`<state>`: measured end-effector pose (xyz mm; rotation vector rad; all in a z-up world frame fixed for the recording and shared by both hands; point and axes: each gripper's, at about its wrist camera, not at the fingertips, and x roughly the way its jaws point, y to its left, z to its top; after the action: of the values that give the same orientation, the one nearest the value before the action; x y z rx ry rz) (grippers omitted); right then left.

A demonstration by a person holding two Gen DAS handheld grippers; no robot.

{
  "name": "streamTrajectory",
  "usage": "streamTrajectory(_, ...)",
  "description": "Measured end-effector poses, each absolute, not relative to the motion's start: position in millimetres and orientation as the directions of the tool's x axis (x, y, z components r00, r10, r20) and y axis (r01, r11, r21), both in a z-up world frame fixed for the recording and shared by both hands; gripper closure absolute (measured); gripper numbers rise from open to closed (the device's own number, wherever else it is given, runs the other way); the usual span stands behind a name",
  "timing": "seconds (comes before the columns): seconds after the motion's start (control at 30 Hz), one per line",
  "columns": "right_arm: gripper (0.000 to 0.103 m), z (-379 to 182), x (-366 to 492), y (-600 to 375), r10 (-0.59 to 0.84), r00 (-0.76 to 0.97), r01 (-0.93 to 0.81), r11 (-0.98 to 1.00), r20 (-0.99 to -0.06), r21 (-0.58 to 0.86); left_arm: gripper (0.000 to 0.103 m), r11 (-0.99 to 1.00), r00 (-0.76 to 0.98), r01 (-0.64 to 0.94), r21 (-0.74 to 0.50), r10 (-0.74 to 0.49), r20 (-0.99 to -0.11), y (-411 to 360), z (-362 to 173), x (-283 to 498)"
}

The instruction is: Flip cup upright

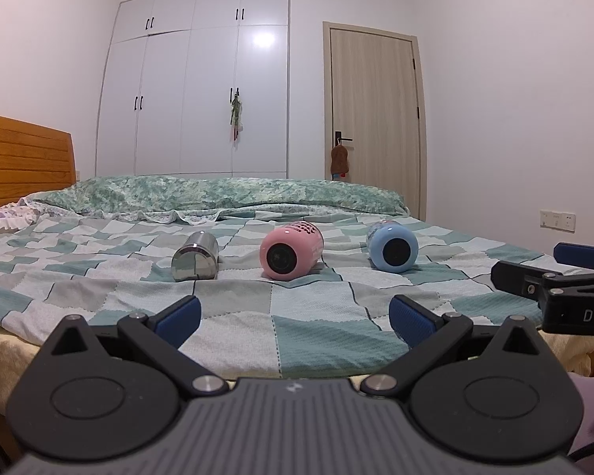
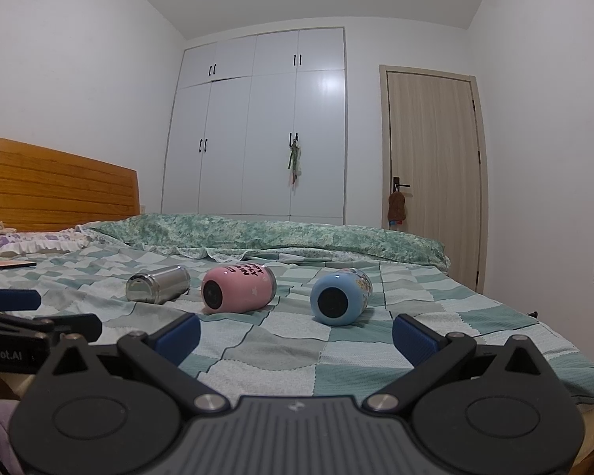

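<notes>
Left wrist view: both my jaws gape wide, empty; round pink metal cup (image 1: 291, 252) may roll on soft bed (image 1: 316, 316).

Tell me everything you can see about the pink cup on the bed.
The pink cup lies on its side on the checked bedspread, the middle of three tipped cups. Its body looks glossy pink, with black block lettering along the side, too skewed to read. The end facing the cameras is rounded, with a dark circular centre. Its far end is hidden. It touches only the bedspread; neither gripper holds it.
</notes>
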<state>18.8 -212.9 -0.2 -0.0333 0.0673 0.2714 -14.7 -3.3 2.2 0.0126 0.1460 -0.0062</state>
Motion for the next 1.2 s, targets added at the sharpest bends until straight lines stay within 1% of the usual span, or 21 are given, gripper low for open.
streamTrajectory(0.27, 0.0, 14, 36, -211, 0.308, 0.947, -0.311, 0.95, -0.086, -0.017, 0.0, 1.0, 0.991, 0.0, -0.002, -0.001, -0.133, 12, 16, -3)
streamTrajectory(0.47, 0.0, 26, 57, -198, 0.323, 0.943, -0.327, 0.945, -0.083, -0.033, 0.0, 1.0, 0.989, -0.002, 0.0, 0.002, -0.145, 23, 31, 17)
streamTrajectory(0.83, 0.0, 56, 129, -213, 0.291, 0.953, -0.292, 0.956, -0.088, -0.004, 0.0, 0.998, 0.981, 0.058, 0.021, -0.053, -0.186, 10, 68, 88)
streamTrajectory(1.07, 0.0, 67, 183, -243, 0.255, 0.955, -0.258, 0.966, -0.151, 0.006, 0.0, 0.99, 0.972, 0.12, 0.07, -0.103, -0.213, -28, 88, 149)
streamTrajectory(1.2, 0.0, 64, 217, -261, 0.206, 0.958, -0.209, 0.978, -0.2, 0.007, 0.0, 0.984, 0.962, 0.156, 0.085, -0.132, -0.238, -56, 93, 184)
